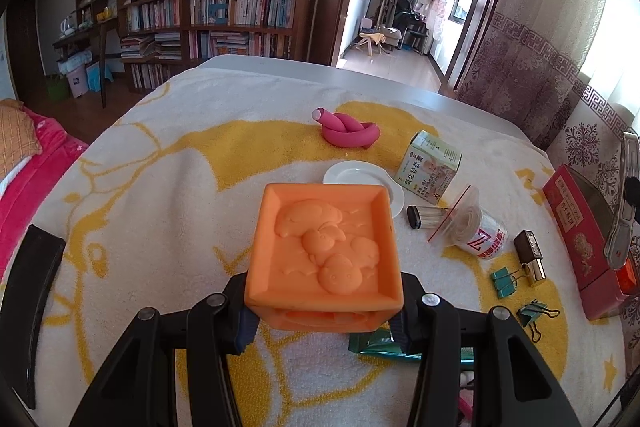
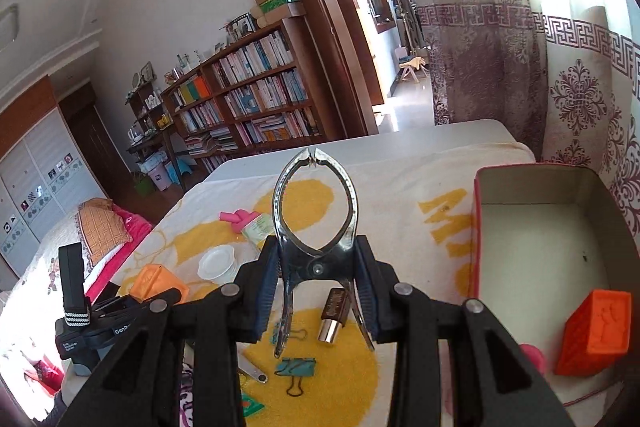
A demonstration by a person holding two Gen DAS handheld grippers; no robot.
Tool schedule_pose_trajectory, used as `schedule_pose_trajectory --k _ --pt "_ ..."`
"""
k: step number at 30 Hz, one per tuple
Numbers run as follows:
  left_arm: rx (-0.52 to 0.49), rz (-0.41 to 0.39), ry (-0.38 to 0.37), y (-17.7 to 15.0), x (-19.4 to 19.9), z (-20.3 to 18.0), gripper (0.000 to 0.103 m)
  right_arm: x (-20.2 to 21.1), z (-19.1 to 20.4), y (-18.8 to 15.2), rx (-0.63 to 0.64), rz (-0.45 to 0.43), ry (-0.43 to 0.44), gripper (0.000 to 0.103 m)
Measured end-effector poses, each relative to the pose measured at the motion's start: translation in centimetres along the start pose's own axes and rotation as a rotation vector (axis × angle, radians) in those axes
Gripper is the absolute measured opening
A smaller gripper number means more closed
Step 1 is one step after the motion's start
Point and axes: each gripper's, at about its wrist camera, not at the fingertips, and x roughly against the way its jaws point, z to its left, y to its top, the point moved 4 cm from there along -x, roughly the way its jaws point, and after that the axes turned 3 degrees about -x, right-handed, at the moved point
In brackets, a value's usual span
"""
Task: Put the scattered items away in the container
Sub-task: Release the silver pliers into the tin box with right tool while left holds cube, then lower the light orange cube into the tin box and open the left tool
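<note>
My left gripper [image 1: 324,311] is shut on an orange soft cube [image 1: 324,251] with a raised cartoon relief, held just above the yellow-and-white towel [image 1: 160,187]. The same cube [image 2: 154,281] shows low at the left of the right wrist view. My right gripper [image 2: 316,281] is shut on a silver metal nutcracker [image 2: 316,211], gripped near its pivot with the oval jaws pointing away. The open red box [image 2: 477,227] stands to the right with a second orange cube [image 2: 596,331] inside. In the left wrist view the nutcracker [image 1: 624,211] hangs above the red box [image 1: 576,239].
Scattered on the towel are a pink foam tube [image 1: 348,131], a green-white carton [image 1: 430,163], a white dish [image 1: 360,177], a zip bag over a bottle [image 1: 472,227], a brown-gold lipstick [image 1: 530,259], teal binder clips [image 1: 506,283] and a green packet [image 1: 380,345]. Curtains hang behind the box.
</note>
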Motion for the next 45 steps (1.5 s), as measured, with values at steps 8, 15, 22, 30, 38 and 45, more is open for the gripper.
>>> schedule_pose_trajectory --k 8,15,22,30,38,45 --pt "-0.034 -0.027 -0.033 0.7 1.5 -2.5 0.053 1.8 -8.8 2.1 -0.147 -0.037 -0.315 0.04" --pt "-0.084 -0.048 -0.084 1.4 2.5 -5.5 0.053 1.1 -12.3 1.2 -0.22 0.031 -0.374 0.04" --pt "-0.121 -0.055 -0.132 2.1 3.1 -7.7 0.053 -0.9 -12.3 -0.1 -0.184 0.107 -0.435 0.04" --pt "-0.171 -0.043 -0.174 2.5 3.1 -10.6 0.053 -0.7 -13.0 -0.2 -0.226 0.1 -0.436 0.064" --pt "-0.267 -0.043 -0.27 3.4 3.6 -16.6 0.053 2.9 -11.8 1.6 -0.209 -0.075 -0.482 0.07" --pt "-0.354 0.009 -0.439 3.8 2.6 -24.9 0.053 7.8 -10.3 3.2 -0.194 -0.304 -0.524 0.078"
